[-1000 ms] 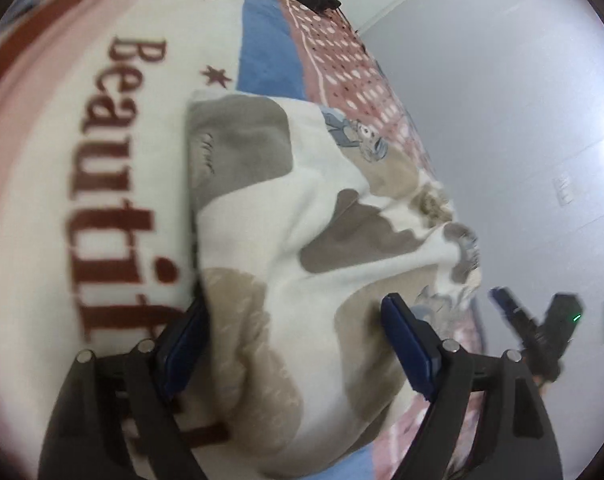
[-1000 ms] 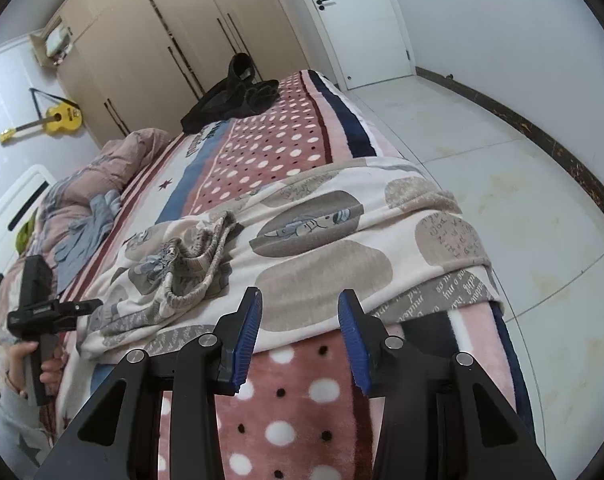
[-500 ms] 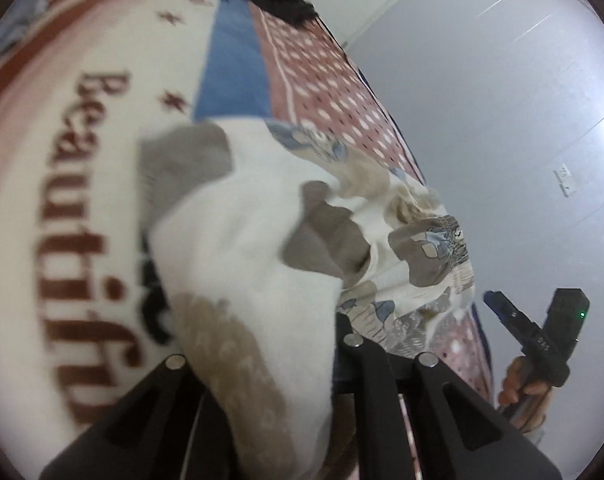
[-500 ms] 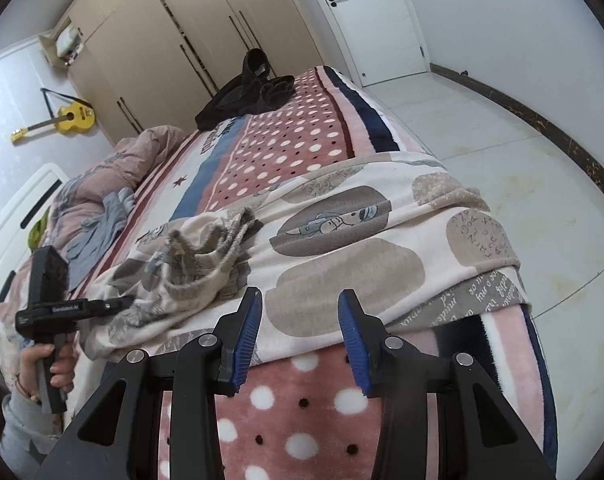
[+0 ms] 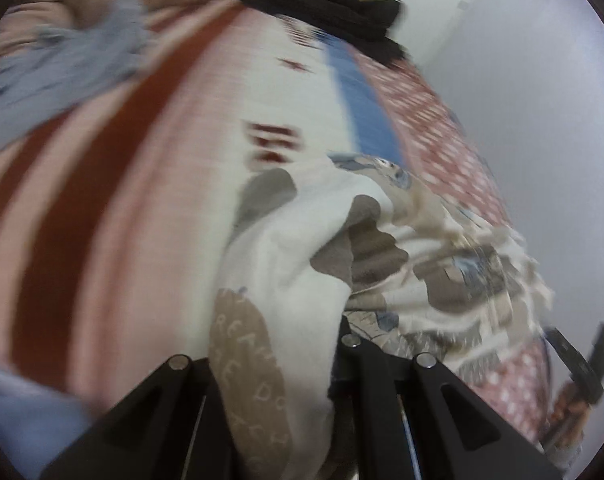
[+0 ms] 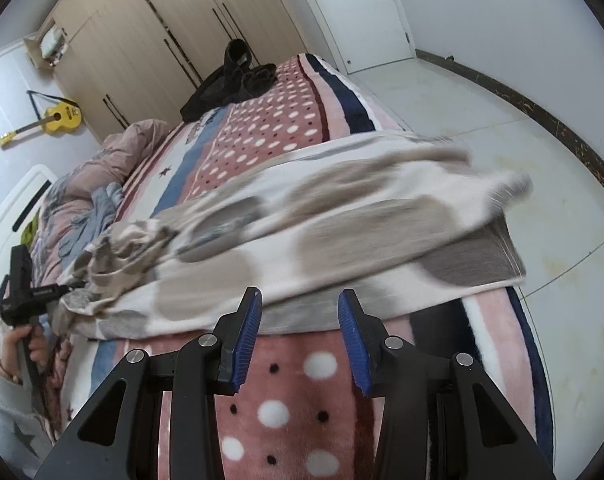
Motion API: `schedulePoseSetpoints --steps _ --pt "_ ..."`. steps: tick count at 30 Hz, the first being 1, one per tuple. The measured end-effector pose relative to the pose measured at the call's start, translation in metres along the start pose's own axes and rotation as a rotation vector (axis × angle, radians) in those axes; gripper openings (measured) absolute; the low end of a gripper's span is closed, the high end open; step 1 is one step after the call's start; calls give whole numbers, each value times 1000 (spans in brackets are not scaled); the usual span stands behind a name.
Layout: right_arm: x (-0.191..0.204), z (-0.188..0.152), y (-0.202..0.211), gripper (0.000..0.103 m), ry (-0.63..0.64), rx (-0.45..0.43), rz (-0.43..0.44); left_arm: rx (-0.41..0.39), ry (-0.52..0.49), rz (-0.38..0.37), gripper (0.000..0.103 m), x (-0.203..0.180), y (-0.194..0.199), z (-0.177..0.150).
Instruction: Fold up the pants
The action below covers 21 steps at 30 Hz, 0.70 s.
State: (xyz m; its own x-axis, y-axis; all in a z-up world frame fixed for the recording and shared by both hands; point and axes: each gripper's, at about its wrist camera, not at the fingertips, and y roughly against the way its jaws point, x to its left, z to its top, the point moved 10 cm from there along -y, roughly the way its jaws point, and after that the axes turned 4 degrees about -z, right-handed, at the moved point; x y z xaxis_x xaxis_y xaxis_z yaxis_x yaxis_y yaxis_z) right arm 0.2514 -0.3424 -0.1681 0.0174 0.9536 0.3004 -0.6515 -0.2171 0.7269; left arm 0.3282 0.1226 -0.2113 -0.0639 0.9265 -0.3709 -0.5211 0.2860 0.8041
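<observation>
You are lifting the pants (image 5: 286, 288) with the left gripper (image 5: 302, 364), jaws pinching cloth, right gripper (image 6: 298, 336) spread idle; thin bite risks slipping.

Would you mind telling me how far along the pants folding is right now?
Done: nothing folded yet; the pants lie spread across the bed. In hand: the left gripper is shut on one end. Left: the right gripper, open and empty, has yet to grip; every fold remains.
</observation>
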Motion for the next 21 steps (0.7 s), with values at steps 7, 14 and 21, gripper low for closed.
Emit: schedulePoseSetpoints --steps 7,14,21 --pt "35 -5 -8 43 19 18 84 28 33 61 60 15 11 -5" --pt "176 -7 -30 83 145 75 329 19 -59 44 71 -19 33 5" --pt "262 -16 -116 86 102 221 374 -1 -90 77 77 -7 52 8"
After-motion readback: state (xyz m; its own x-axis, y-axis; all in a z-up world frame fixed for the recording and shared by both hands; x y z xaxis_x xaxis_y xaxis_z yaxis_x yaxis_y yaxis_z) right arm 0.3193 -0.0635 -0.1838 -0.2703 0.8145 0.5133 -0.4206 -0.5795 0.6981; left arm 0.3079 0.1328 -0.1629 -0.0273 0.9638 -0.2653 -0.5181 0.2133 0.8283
